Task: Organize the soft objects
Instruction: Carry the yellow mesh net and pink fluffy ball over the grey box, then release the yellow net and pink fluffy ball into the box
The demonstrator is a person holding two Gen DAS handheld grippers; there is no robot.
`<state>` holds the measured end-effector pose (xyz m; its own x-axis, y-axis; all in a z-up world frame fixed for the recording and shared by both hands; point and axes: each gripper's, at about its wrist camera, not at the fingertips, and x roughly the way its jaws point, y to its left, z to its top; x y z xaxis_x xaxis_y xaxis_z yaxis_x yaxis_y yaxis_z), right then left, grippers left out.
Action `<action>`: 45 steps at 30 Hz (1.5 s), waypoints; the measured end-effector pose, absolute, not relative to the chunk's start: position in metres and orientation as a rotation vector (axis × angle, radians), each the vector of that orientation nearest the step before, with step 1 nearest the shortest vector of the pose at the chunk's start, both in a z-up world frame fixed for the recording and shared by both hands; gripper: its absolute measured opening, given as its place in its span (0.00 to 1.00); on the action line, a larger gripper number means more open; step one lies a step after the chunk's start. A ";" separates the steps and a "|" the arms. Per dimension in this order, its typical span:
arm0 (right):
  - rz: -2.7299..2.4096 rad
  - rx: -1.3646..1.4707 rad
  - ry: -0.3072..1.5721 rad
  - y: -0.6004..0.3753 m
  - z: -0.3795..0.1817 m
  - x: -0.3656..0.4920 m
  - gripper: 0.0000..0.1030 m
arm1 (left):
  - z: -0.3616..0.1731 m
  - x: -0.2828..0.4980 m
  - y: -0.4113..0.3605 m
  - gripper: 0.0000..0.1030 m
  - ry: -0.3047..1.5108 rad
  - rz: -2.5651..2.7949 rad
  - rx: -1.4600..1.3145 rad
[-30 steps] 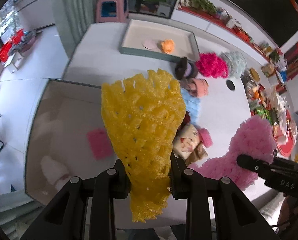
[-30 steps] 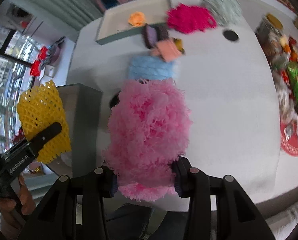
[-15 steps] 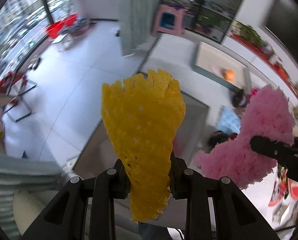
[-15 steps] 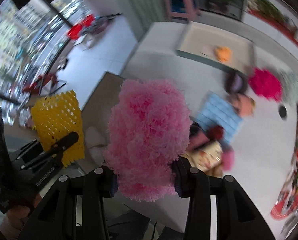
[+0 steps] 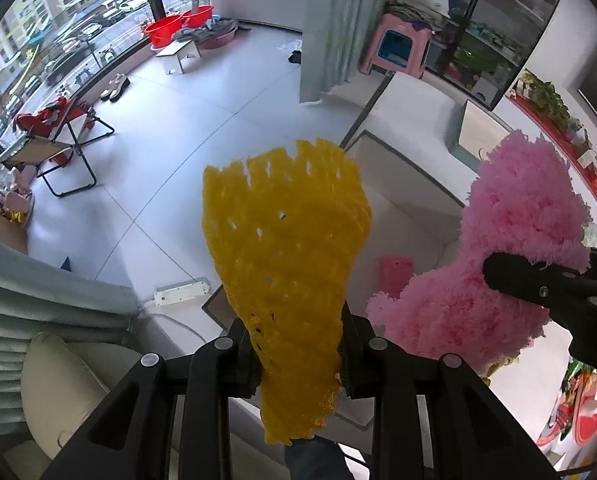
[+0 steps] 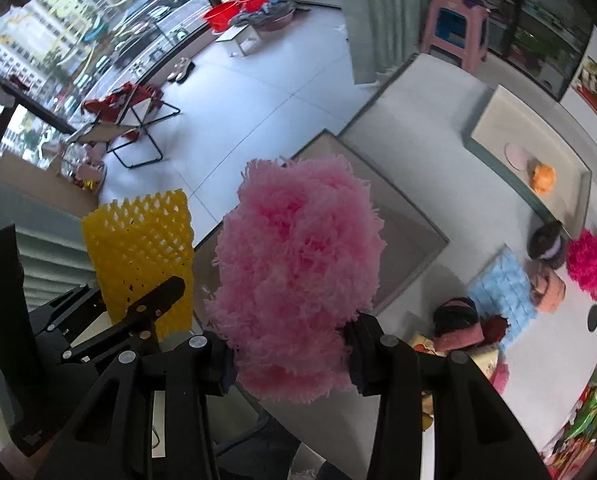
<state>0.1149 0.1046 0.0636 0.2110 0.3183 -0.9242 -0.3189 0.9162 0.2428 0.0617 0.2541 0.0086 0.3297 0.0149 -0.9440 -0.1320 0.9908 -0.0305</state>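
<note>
My left gripper is shut on a yellow foam net, held in the air; the net also shows in the right wrist view. My right gripper is shut on a fluffy pink yarn piece, also seen in the left wrist view. Both are held above the near box, which holds a pink pad. More soft items lie on the white table: a blue quilted pad, a magenta pompom and a peach knitted piece.
A second box at the far side holds an orange soft item and a pale pink disc. A pink stool, a folding chair and red basins stand on the floor. A power strip lies below.
Both grippers have tilted up and swung left, away from the table, so the floor and window fill the views. Each keeps hold of its item.
</note>
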 end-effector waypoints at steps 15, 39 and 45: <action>0.414 -0.024 1.319 0.102 0.055 0.125 0.44 | -0.004 0.073 0.255 0.30 1.266 0.076 -0.093; 0.397 -0.194 1.422 0.112 0.011 0.174 0.44 | -0.047 0.105 0.242 0.30 1.352 0.045 -0.073; 0.410 -0.245 1.459 0.121 -0.008 0.184 0.44 | -0.059 0.114 0.240 0.30 1.371 0.043 -0.074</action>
<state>0.1845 0.1214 -0.0076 0.0605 0.1207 -0.9909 -0.4137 0.9064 0.0851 0.1140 0.2398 -0.0591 0.1985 -0.0128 -0.9800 -0.0741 0.9969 -0.0280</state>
